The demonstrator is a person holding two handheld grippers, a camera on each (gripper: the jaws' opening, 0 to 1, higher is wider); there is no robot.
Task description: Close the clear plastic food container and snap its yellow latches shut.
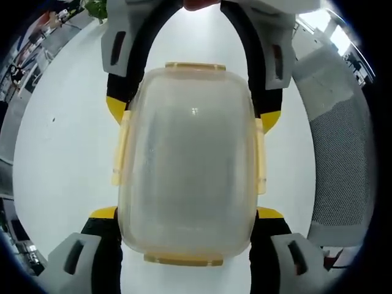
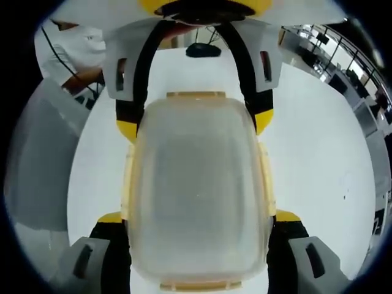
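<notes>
The clear plastic food container (image 1: 190, 165) lies lid-up on the white table (image 1: 61, 141), with its lid seated on top. Yellow latches run along both long sides (image 1: 119, 147) and both ends (image 1: 195, 65); I cannot tell whether they are snapped down. My left gripper (image 1: 187, 214) straddles the near end, its yellow-tipped jaws against the container's two sides. My right gripper (image 1: 193, 115) clasps the far end from the opposite direction. In the right gripper view the container (image 2: 199, 184) sits between the right gripper (image 2: 199, 215) and the left gripper (image 2: 195, 124).
A grey mesh chair (image 1: 343, 153) stands by the table's right edge. A person in a white shirt (image 2: 67, 49) is at the far left. A small black object (image 2: 203, 49) lies further along the table. Bare white tabletop (image 2: 318, 153) surrounds the container.
</notes>
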